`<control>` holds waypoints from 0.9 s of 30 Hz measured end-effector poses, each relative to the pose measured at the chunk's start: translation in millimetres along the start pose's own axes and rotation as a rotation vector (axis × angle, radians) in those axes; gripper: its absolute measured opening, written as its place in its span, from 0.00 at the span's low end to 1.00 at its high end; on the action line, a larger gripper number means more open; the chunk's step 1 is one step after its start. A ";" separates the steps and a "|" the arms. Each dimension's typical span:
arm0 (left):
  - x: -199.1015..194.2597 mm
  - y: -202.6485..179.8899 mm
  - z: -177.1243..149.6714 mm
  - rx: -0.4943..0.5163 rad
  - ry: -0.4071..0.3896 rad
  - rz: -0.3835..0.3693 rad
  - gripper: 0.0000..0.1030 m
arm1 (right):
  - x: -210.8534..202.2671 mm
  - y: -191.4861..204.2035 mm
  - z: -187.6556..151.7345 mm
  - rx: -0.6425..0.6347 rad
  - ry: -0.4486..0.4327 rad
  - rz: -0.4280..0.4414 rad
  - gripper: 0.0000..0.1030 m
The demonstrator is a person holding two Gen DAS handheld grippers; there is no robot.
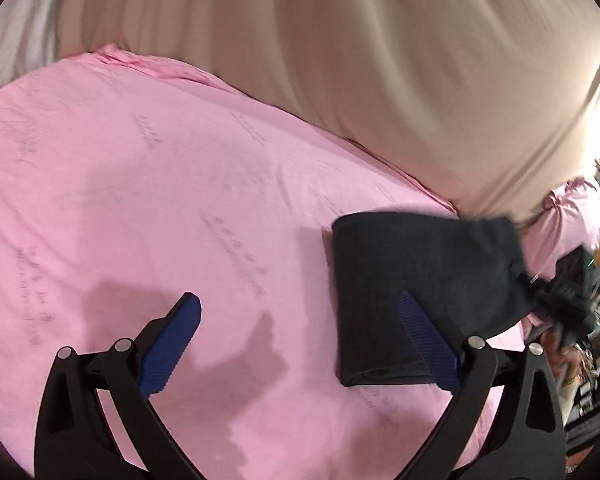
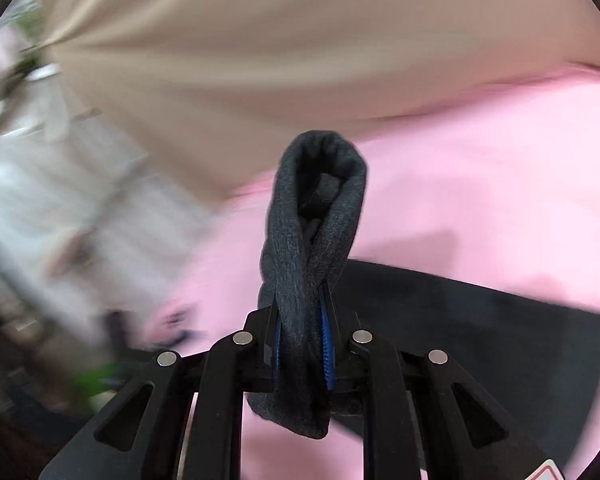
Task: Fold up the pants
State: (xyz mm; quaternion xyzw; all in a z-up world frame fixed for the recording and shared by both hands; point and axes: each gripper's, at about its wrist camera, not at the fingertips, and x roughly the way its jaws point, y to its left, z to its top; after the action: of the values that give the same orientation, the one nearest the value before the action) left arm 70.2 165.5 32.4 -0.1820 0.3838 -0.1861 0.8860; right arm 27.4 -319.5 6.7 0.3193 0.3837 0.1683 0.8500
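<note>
Left wrist: left gripper [image 1: 300,328] jaws wide, empty | right gripper [image 2: 303,354] jaws clamp pants [image 2: 314,216]

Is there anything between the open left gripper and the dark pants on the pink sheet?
Nothing visible. The left gripper is open over the pink sheet, and its right finger already overlaps the folded pants. The right gripper is shut on one end of the pants.

Left of the folded pants [image 1: 420,276], the pink sheet [image 1: 140,184] lies bare and open to passage. Behind the pants, a beige curtain [image 1: 380,60] blocks the far edge.
</note>
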 end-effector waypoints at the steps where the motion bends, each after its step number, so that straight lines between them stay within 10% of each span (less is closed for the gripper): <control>1: 14.7 -6.2 -0.3 0.008 0.018 -0.019 0.95 | -5.4 -28.1 -7.9 0.038 0.001 -0.105 0.14; 3: 44.7 -26.3 -3.8 0.023 0.077 -0.087 0.95 | -4.1 -79.3 -25.1 0.115 0.039 -0.223 0.14; 10: 125.7 -88.3 -19.7 0.016 0.253 -0.140 0.95 | -11.3 -111.1 -43.9 0.185 0.011 -0.071 0.22; 15: 163.8 -95.0 -35.0 0.004 0.351 -0.058 0.95 | -45.4 -108.5 -55.6 0.145 -0.049 -0.165 0.64; 19: 176.9 -105.7 -43.6 0.078 0.358 -0.026 0.94 | -27.0 -121.5 -58.0 0.177 0.016 -0.161 0.65; 23: 170.7 -95.7 -38.9 0.092 0.371 0.002 0.15 | -18.1 -107.4 -55.4 0.184 0.010 -0.080 0.32; 27: 125.1 -80.9 -20.6 0.056 0.357 -0.107 0.06 | -40.6 -64.9 -48.1 0.125 -0.028 -0.007 0.27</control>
State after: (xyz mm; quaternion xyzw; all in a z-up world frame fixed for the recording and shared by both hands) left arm 118.9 33.1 -19.8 -0.1416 0.5192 -0.2731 0.7973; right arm -32.8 -369.2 -39.0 0.3726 0.3828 0.1365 0.8342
